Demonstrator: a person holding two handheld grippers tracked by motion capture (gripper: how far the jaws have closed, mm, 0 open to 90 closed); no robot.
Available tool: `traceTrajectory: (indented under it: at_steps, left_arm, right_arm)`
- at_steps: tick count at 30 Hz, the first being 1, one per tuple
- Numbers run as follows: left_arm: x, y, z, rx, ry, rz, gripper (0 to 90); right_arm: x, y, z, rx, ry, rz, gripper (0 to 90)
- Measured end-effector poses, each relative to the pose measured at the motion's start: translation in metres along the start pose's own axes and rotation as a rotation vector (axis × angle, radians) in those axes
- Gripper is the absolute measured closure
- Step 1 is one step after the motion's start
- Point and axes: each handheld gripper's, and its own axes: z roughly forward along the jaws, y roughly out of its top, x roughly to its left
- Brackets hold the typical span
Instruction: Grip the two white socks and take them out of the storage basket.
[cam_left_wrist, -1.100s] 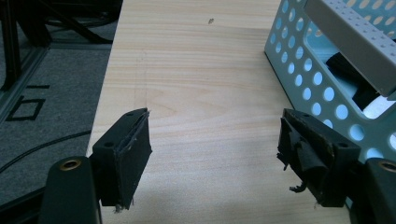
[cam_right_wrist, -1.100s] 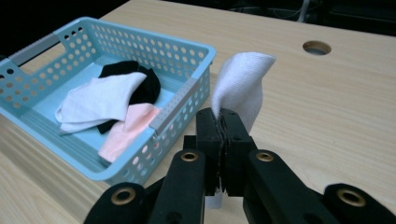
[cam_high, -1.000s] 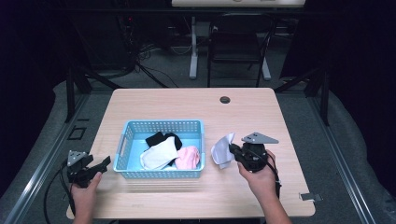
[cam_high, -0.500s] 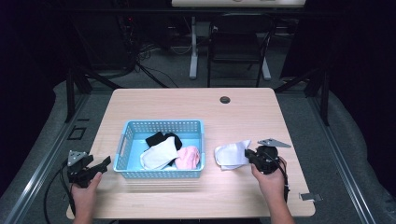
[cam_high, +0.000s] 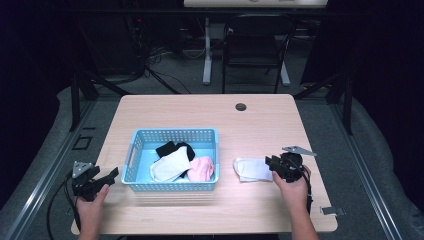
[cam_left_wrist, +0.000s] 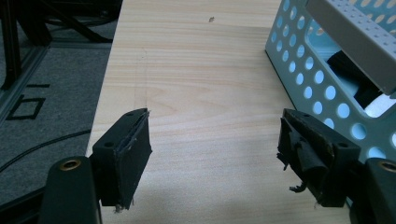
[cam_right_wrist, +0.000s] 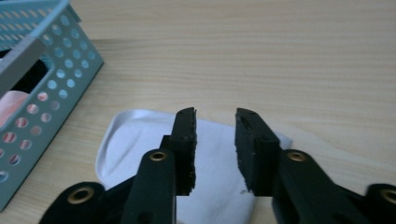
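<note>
Since a second ago the right gripper (cam_right_wrist: 215, 149) has lowered the white sock (cam_high: 252, 169) onto the table (cam_high: 260, 125) beside the basket (cam_high: 172, 137), jaws just opening, released; soft, light, limp, best pinched at an edge fold.

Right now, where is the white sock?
In the high view the white sock lies flat on the table, right of the blue basket, at the right gripper.

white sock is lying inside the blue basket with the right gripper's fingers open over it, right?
Not quite. The white sock lies flat on the table, to the right of the blue basket, not inside it. The right gripper does have its fingers open over it, having just opened. The high view shows this.
</note>
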Motion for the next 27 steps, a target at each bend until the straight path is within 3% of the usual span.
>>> traceTrajectory:
  at_steps: [4, 7, 13, 19, 23, 27]
  left_arm:
    - [0.0, 0.0, -0.001, 0.001, -0.001, 0.001, 25.3]
    - [0.0, 0.0, 0.0, -0.007, 0.0, -0.002, 25.3]
    - [0.0, 0.0, 0.0, -0.007, 0.0, -0.003, 25.3]
    - [0.0, 0.0, -0.001, -0.008, -0.001, -0.003, 25.3]
    - [0.001, 0.0, -0.001, -0.009, -0.002, -0.005, 25.3]
    - [0.001, 0.0, -0.001, -0.01, -0.004, -0.006, 25.3]
  right_arm:
    - [0.011, 0.001, -0.003, -0.054, 0.006, -0.009, 50.5]
    - [0.024, 0.008, -0.006, -0.058, 0.028, -0.038, 46.5]
    - [0.064, 0.026, -0.006, -0.068, 0.118, -0.124, 45.3]
    - [0.108, 0.042, 0.013, -0.044, 0.231, -0.189, 44.0]
    - [0.133, 0.048, 0.024, -0.026, 0.268, -0.251, 41.0]
    - [0.157, 0.054, 0.034, -0.007, 0.322, -0.261, 40.4]
